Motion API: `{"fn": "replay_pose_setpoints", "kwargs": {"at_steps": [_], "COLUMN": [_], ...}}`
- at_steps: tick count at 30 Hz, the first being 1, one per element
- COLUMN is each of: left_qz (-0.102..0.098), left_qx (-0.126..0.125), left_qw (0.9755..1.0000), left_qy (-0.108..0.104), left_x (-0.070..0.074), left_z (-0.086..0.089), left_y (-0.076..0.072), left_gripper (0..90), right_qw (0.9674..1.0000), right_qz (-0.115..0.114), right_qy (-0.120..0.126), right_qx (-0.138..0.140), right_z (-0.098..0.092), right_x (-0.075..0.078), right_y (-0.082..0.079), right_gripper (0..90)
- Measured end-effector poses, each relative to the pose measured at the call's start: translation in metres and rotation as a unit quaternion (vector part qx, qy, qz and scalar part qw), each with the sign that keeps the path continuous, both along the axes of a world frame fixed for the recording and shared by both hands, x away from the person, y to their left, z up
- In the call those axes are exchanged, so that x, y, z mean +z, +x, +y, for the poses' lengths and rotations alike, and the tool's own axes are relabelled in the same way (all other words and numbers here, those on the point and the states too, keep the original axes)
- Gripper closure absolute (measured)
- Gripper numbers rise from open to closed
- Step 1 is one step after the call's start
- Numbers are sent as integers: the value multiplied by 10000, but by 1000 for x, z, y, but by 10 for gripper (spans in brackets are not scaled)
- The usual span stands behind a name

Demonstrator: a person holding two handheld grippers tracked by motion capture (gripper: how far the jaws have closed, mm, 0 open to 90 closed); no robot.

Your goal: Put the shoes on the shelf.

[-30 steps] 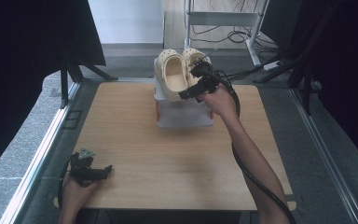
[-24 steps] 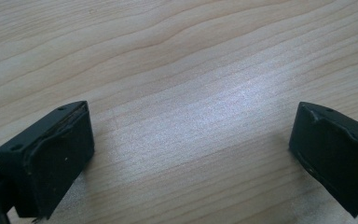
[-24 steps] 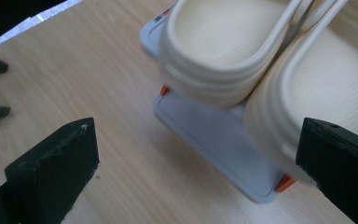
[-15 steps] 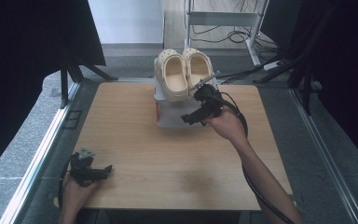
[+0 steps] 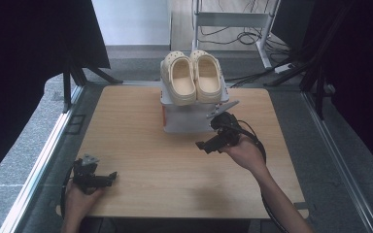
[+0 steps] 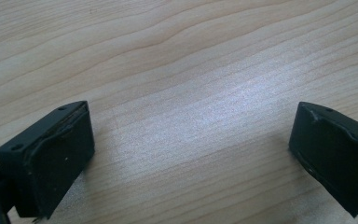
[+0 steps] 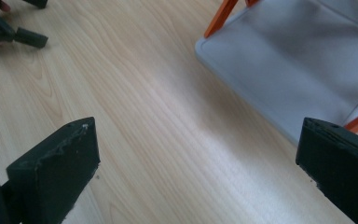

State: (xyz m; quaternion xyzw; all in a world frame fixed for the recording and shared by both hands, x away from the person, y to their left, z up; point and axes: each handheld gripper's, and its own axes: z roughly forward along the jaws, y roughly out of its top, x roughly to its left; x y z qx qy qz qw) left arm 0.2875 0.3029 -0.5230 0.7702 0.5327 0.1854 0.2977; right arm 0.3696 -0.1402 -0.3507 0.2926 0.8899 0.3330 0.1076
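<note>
- Your pair of cream perforated foam clogs (image 5: 191,77) sits side by side, toes toward you, on top of the pale grey box-like stand with orange legs (image 5: 187,116) at the far middle of the light wooden table (image 5: 145,150). Judging by that, the placing looks done, and neither tool touches a shoe.
- Your right gripper (image 5: 209,144) hangs just in front of the stand, near its right corner, jaws spread wide and empty; in the right gripper view they frame bare wood, with the stand's grey surface (image 7: 298,70) beyond.
- Your left gripper (image 5: 108,177) rests low at the near left edge of the table, well apart from the shoes, jaws also wide with nothing between them (image 6: 186,154).
- What seems left is little: perhaps drawing your right hand (image 5: 246,154) toward you, if no further shoe work is intended.
- Hard to make out: how the stand is built under its top, since the clogs cover it and its front is in shade. The clogs' far heels and soles are hidden.
</note>
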Motion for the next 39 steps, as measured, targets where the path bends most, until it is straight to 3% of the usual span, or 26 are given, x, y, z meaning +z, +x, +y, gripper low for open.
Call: {"fn": "replay_pose_setpoints", "kwargs": {"at_steps": [12, 19, 20, 26, 34, 36, 37, 39], "left_qz": [19, 9, 9, 9, 10, 10, 10, 10], "left_qx": [38, 49, 49, 63, 64, 64, 63, 64], "left_qw": [10000, 10000, 10000, 10000, 10000, 10000, 10000, 10000], "left_qy": [-18, -23, -23, -28, -27, -28, -27, -27], "left_x": [0, 0, 0, 0, 0, 0, 0, 0], "left_z": [-1, -1, -1, -2, -2, -2, -2, -2], "left_y": [0, 0, 0, -1, -1, -1, -1, -1], "left_gripper": [0, 0, 0, 0, 0, 0, 0, 0], "right_qw": [9995, 9985, 9982, 9974, 9978, 9978, 9973, 9970], "right_qz": [-49, -43, -33, -22, 2, 17, -111, -158], "right_qy": [131, 150, 163, 264, 135, 122, 129, 183], "right_qx": [-269, -516, -579, -666, -656, -656, -711, -741], "right_z": [-34, -50, -54, -60, -61, -61, -61, -61], "right_x": [-38, -70, -81, -105, -156, -159, -167, -169], "right_y": [-26, -35, -35, -37, -45, -45, -47, -48], "right_gripper": [0, 0, 0, 0, 0, 0, 0, 0]}}
